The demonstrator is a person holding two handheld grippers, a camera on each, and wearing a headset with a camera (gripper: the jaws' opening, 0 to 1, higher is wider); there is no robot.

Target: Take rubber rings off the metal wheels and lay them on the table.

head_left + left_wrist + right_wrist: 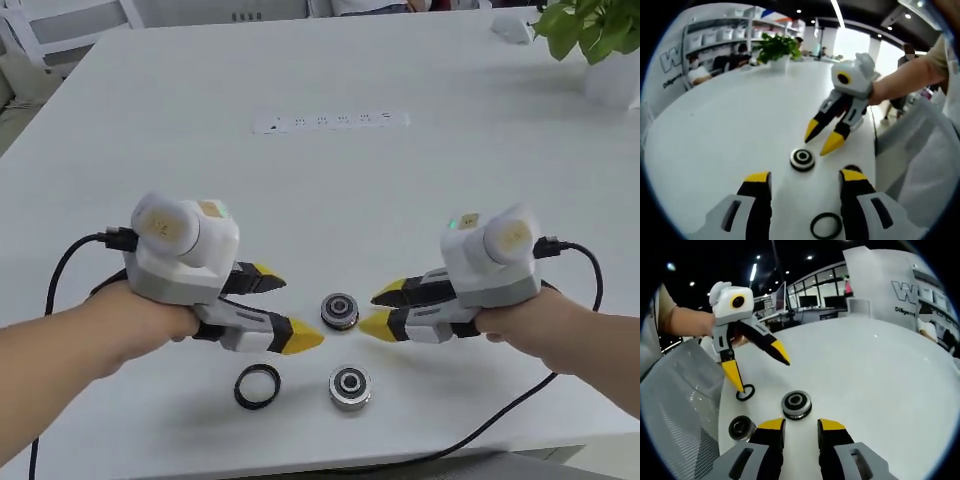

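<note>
Rubber ring (257,386) lies loose and flat on the white table (330,200), lower centre of the head view, just beside a bright-rimmed wheel (350,386). Above them I see a dark-rimmed wheel (339,310) between the left gripper (285,308), jaws wide, and the right gripper (382,308), jaws narrower but parted. Neither touches it. A power strip (330,122) sits upper centre and a potted plant (590,30) upper right.

Left gripper view: the dark-rimmed wheel lies just ahead of the spread jaws, and the ring is at the bottom edge. This view adds shelving (715,45) and seated people (695,74) upper left.

Right gripper view: both wheels and the ring sit lower left. It adds a mesh chair (675,405) at left and glass-walled offices (815,295) at the top.
</note>
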